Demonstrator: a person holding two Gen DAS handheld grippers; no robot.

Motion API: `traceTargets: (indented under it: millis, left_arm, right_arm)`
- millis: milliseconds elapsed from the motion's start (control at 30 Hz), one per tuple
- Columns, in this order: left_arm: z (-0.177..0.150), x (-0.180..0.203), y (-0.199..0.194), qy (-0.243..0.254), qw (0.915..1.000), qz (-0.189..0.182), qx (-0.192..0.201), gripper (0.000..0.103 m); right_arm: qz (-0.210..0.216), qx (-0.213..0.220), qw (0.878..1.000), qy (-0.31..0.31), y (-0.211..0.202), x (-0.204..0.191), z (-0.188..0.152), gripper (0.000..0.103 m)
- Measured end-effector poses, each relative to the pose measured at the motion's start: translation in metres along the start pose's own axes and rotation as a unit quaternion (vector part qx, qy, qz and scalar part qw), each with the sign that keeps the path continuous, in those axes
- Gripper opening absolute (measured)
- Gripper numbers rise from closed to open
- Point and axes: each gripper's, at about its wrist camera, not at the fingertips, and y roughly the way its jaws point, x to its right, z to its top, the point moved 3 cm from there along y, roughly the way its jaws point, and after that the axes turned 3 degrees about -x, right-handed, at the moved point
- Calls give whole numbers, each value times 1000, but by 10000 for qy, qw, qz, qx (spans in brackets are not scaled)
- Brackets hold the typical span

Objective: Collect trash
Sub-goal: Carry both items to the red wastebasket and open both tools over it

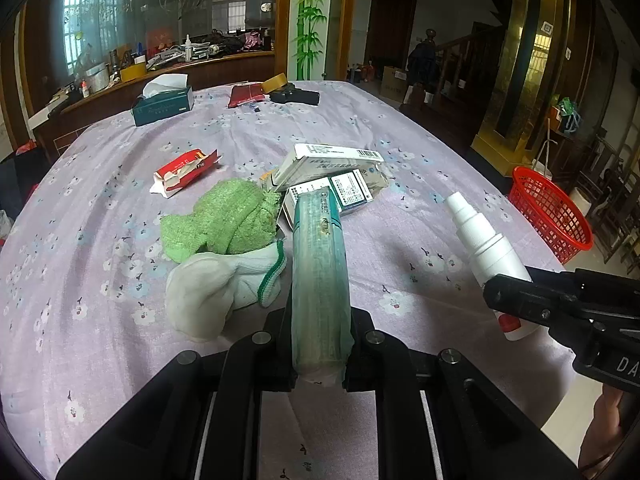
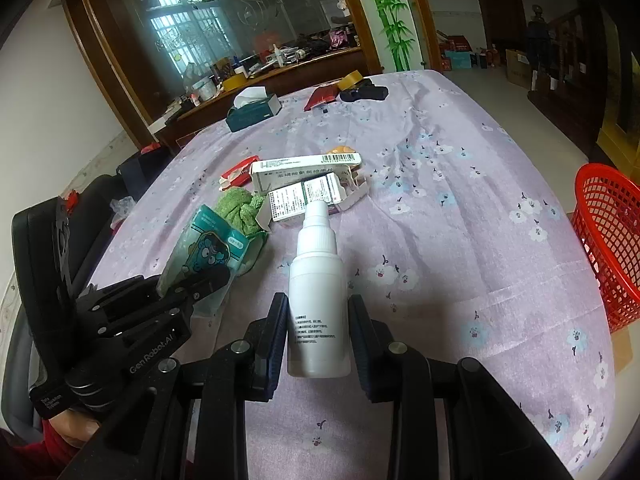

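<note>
My left gripper (image 1: 320, 344) is shut on a teal wipes packet (image 1: 318, 280), held above the table; the packet also shows in the right wrist view (image 2: 208, 252). My right gripper (image 2: 318, 336) is shut on a white spray bottle (image 2: 316, 280), also seen in the left wrist view (image 1: 484, 240). On the lilac tablecloth (image 1: 400, 280) lie white medicine boxes (image 1: 332, 172), a torn red carton (image 1: 186, 172), a green cloth (image 1: 224, 220) and a white sock (image 1: 212, 284). A red mesh basket (image 2: 608, 240) stands off the table's right edge.
At the far end lie a green tissue box (image 1: 164, 106), a red pouch (image 1: 246, 95), a tape roll (image 1: 275, 81) and a black object (image 1: 296, 96). A cluttered wooden counter (image 1: 160, 64) stands behind. A black chair (image 2: 40, 240) is at the left.
</note>
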Motion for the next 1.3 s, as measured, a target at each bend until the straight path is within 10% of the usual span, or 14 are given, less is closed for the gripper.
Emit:
traceTargets:
  millis: [500, 733, 1300]
  left_arm:
    - [9, 15, 9, 139, 9998, -75, -91, 13]
    - [30, 47, 11, 339, 9987, -350, -113, 13]
    - [110, 245, 45, 1295, 9683, -2075, -504, 13]
  right_arm:
    - [-102, 7, 9999, 129, 0, 17, -1, 33]
    - [-824, 155, 9961, 260, -16, 57, 7, 33]
    - [-1426, 858, 9743, 1518, -126, 238, 34, 33]
